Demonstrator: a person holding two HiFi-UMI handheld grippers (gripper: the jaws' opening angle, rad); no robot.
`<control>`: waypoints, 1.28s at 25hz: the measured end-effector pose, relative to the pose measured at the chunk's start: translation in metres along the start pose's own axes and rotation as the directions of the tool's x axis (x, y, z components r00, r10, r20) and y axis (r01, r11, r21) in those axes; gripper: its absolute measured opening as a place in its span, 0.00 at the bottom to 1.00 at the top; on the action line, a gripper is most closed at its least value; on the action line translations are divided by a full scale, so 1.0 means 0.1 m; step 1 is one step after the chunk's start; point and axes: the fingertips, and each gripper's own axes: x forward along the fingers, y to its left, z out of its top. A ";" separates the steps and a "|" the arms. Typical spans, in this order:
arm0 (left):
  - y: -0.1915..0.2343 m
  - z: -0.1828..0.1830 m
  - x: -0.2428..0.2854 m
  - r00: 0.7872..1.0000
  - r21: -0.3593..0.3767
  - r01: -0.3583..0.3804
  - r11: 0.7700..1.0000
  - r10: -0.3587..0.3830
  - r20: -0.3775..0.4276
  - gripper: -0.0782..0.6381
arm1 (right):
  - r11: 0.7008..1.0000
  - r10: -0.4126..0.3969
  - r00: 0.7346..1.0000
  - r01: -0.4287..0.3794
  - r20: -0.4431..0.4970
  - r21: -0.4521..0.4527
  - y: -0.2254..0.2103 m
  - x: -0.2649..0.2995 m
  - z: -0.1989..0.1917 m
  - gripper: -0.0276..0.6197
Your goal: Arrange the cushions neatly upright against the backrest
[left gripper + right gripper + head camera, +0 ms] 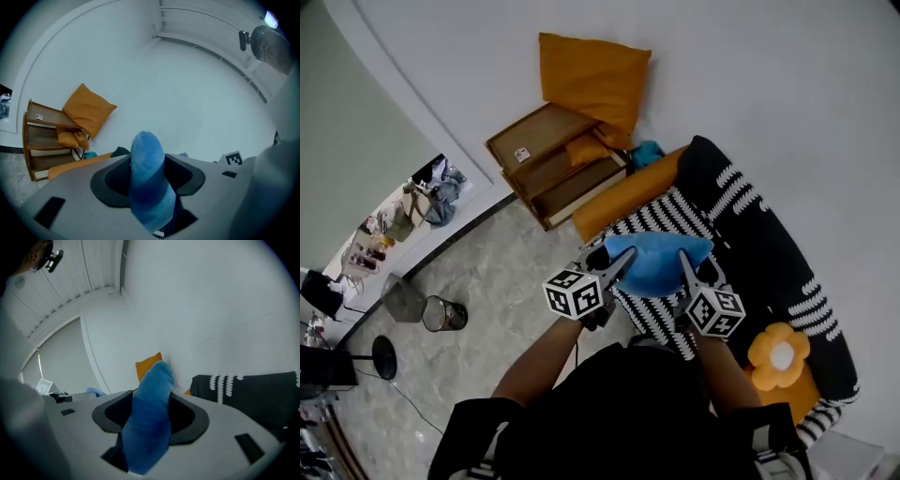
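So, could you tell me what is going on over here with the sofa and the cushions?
A person holds a gripper in each hand. The left gripper and the right gripper are each shut on one end of a blue cushion, holding it above the black-and-white sofa. A flower-shaped cushion lies on the sofa to the person's right. An orange cushion leans on the wall atop a wooden shelf.

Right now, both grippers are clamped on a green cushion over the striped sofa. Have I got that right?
Not quite: the cushion is blue, not green. The head view shows it, and both gripper views show blue fabric pinched between the jaws. The rest holds: the left gripper and right gripper both grip it over the striped sofa.
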 end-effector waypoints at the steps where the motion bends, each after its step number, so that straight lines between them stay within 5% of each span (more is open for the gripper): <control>1: 0.01 0.04 0.18 1.000 -0.003 0.011 1.000 -0.011 -0.002 0.42 | 1.000 -0.007 1.000 0.007 0.002 -0.005 -0.12 0.08 0.10 0.41; 8: -0.03 0.01 1.21 0.992 -0.056 0.094 0.994 -0.099 -0.082 0.42 | 0.995 -0.099 0.995 0.099 0.017 0.002 -0.92 0.28 0.49 0.41; 13: -0.05 -0.10 1.78 0.965 -0.079 0.162 0.984 -0.174 -0.194 0.42 | 0.977 -0.205 0.979 0.204 0.015 0.056 -1.40 0.31 0.53 0.41; 22: 0.17 -0.32 2.63 0.872 -0.180 0.271 0.946 -0.321 -0.371 0.43 | 0.911 -0.404 0.915 0.400 0.011 0.103 -1.92 0.50 0.53 0.41; 32: 0.65 -0.63 3.43 0.744 -0.246 0.344 0.906 -0.423 -0.517 0.43 | 0.794 -0.601 0.800 0.596 0.004 0.120 -2.34 0.98 0.39 0.41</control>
